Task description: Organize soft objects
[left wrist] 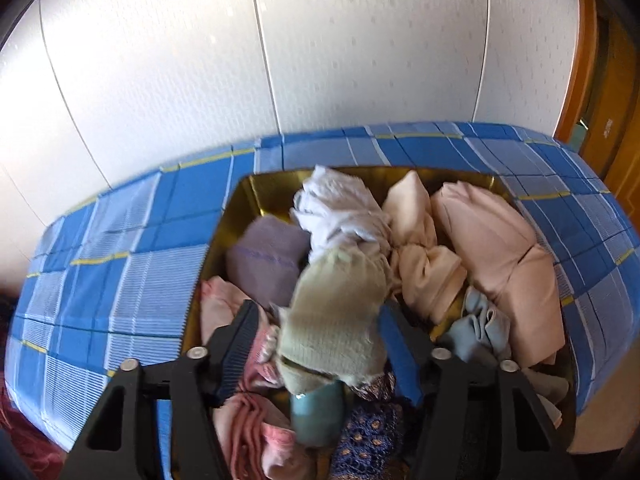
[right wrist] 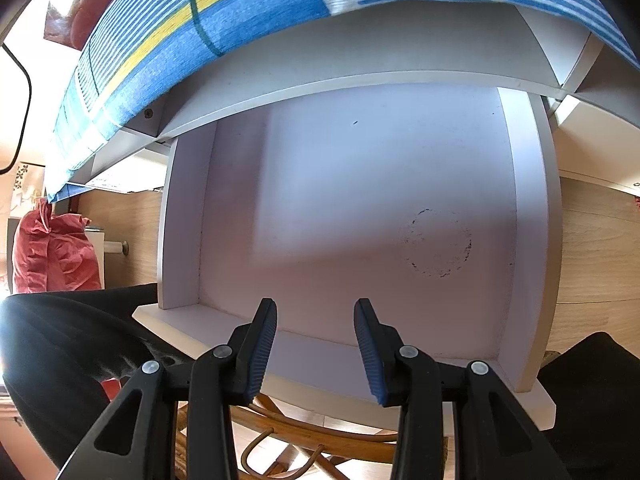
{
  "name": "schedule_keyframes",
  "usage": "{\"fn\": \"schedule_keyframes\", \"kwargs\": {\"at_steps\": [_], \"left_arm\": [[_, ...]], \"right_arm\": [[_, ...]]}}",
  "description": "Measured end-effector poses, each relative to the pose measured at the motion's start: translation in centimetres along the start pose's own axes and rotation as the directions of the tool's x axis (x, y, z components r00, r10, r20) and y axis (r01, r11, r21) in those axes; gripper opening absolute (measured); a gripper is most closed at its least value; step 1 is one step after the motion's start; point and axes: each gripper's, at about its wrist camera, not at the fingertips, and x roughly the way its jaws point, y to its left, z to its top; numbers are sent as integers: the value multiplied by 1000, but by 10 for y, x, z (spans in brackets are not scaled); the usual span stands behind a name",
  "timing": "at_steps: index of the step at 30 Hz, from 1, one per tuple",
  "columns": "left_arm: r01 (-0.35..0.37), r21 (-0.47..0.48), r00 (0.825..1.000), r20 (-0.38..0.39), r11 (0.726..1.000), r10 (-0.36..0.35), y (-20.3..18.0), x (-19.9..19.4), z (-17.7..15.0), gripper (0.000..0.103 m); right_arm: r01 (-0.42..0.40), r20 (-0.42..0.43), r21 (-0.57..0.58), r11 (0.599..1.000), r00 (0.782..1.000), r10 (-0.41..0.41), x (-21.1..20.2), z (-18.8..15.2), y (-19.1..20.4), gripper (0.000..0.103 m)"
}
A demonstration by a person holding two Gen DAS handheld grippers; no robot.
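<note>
A: Left gripper [left wrist: 320, 320] is sitting over the gold box [left wrist: 256, 188] on the blue checked cloth [left wrist: 120, 248]. A pale green sock [left wrist: 336, 312] is lying between its jaws.

B: Clenched on it?

A: Blurred; the sock seems to be touching the right pad only, so reading it as released. Pink [left wrist: 500, 256], white [left wrist: 340, 208] and lilac [left wrist: 268, 252] pieces are filling the box.

B: Right gripper [right wrist: 316, 312]?

A: Hanging over an empty white drawer [right wrist: 360, 200], jaws parted, grasping nothing.
</note>
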Motion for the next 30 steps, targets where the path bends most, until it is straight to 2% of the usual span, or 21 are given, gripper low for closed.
{"fn": "schedule_keyframes", "kwargs": {"at_steps": [5,10,14,18,21,23,28,30], "left_arm": [[13,0,1000,-16,1000,-13,-2,4,0,59],[27,55,998,-55,998,-24,-17,17,-4,57],[30,77,998,-57,997,-26,-23,20,-6,58],[20,55,998,-58,998,-17,-19,13,-8,59],[29,7,998,-50,1000,-28,-13,1,-13,65],[31,-20,999,-25,999,-32,-9,-15,-19,73],[42,-67,999,28,997,-40,-4,-56,-40,85],[48,-81,998,48,996,-44,-2,-73,-53,91]], "right_arm": [[3,-4,-4,1000,1000,-3,1,-1,1,40],[3,-5,0,1000,1000,-3,2,0,1,40],[1,-6,3,1000,1000,-1,3,0,0,40],[1,4,4,1000,1000,-1,1,2,0,43],[15,6,-1,1000,1000,-15,1,1,1,45],[27,7,-4,1000,1000,-27,2,1,1,47],[61,19,-14,998,998,-60,1,0,1,49],[77,33,-22,997,997,-77,-1,0,1,56]]}}
